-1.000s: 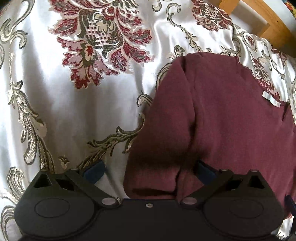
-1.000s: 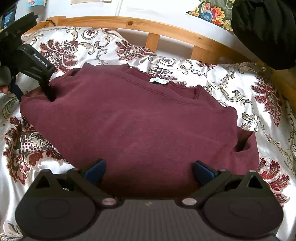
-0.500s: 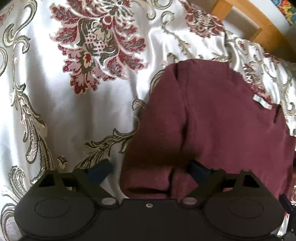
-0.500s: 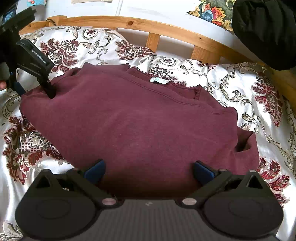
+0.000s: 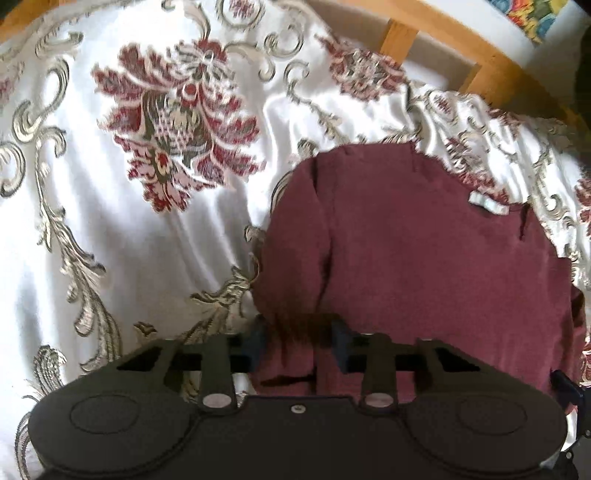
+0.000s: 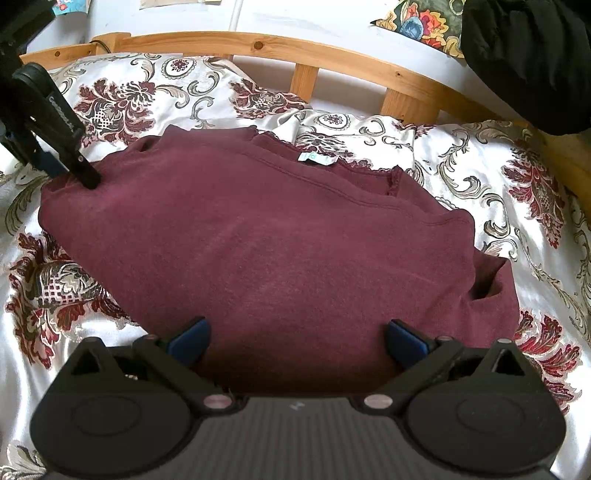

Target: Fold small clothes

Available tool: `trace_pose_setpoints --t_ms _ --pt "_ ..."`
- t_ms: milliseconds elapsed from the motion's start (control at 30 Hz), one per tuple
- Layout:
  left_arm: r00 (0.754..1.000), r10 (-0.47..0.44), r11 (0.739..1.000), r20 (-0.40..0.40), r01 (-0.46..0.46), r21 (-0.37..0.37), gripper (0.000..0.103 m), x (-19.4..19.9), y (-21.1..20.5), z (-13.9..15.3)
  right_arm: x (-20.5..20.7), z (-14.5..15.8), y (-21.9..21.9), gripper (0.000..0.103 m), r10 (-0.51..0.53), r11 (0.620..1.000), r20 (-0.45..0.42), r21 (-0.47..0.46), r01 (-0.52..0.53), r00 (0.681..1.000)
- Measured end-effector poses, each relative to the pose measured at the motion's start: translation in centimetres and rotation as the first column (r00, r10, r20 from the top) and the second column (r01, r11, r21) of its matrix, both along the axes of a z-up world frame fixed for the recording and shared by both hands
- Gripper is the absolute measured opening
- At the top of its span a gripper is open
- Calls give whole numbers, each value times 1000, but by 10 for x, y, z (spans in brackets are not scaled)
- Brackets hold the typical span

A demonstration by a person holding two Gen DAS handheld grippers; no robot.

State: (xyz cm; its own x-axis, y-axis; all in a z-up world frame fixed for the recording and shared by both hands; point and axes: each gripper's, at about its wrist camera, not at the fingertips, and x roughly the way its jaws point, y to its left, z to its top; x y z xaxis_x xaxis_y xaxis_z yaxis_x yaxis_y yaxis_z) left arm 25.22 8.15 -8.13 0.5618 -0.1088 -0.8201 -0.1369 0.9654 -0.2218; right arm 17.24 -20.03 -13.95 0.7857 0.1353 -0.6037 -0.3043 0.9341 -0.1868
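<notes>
A maroon knit top [image 6: 277,240] lies spread on the bed, its neck label [image 6: 313,158] toward the headboard. My left gripper [image 5: 297,341] is at the top's left edge [image 5: 295,280]. Its jaws are closing, with a bunched fold of the maroon cloth filling the narrow gap and touching both blue pads. In the right wrist view the left gripper [image 6: 79,171] comes in from the upper left, its tip on that corner of the top. My right gripper [image 6: 297,343] hangs open over the top's near hem, nothing between its pads.
A white satin bedspread [image 6: 480,166] with red floral patterns covers the bed. A wooden bed rail [image 6: 332,55] runs along the far side. A black bundle [image 6: 528,55] and a colourful cushion [image 6: 421,22] sit beyond it at the upper right.
The left jaws went from wide open to nearly together, with the top's left edge fold between them. The left gripper tilted and rose slightly. The right gripper kept still.
</notes>
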Motion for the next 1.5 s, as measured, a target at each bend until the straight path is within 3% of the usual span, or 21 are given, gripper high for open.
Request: trace_pose_setpoints --t_ms 33,100,167,333,567,833,1000,1133,1233,1267,1333,1400,1500 --pt "1000 -12 1000 20 13 -20 15 -3 1 2 0 1 0 103 -1 1000 -8 -1 1 1000" --pt "998 -21 999 58 23 -37 14 -9 0 8 3 4 0 103 -5 1000 -40 -6 5 999" --pt "995 -25 999 99 29 -33 4 -13 -1 13 5 8 -2 103 -6 1000 -81 -8 6 997" --pt "983 -44 996 178 57 -65 3 -20 -7 27 8 20 -14 103 -18 1000 -154 20 22 988" --pt "967 -50 988 250 85 -130 3 -21 -28 56 13 42 -49 103 -114 981 -197 131 141 974" --pt "922 -226 964 314 258 -65 3 -16 -123 84 14 76 -117 103 -254 895 -162 335 296 953" --pt "889 -363 925 279 381 -11 3 -14 -193 64 9 86 -152 103 -370 856 -123 339 390 921" --pt "896 -393 909 208 412 -59 3 -14 -215 32 8 84 -170 103 -453 836 -101 295 462 886" --pt "897 -396 908 197 415 -61 5 -18 -214 21 12 79 -181 103 -473 805 -131 339 487 872" --pt "896 -399 906 196 418 -70 7 -19 -213 21 12 77 -182 103 -472 798 -139 352 489 870" --pt "895 -400 896 197 427 -119 23 -20 -208 25 13 74 -183 103 -471 787 -153 371 492 869" --pt "887 -413 878 207 448 -166 60 -22 -204 33 15 70 -181 103 -474 784 -163 370 499 865" --pt "861 -445 851 245 492 -184 79 -28 -204 49 14 67 -179 103 -506 773 -157 352 527 848"
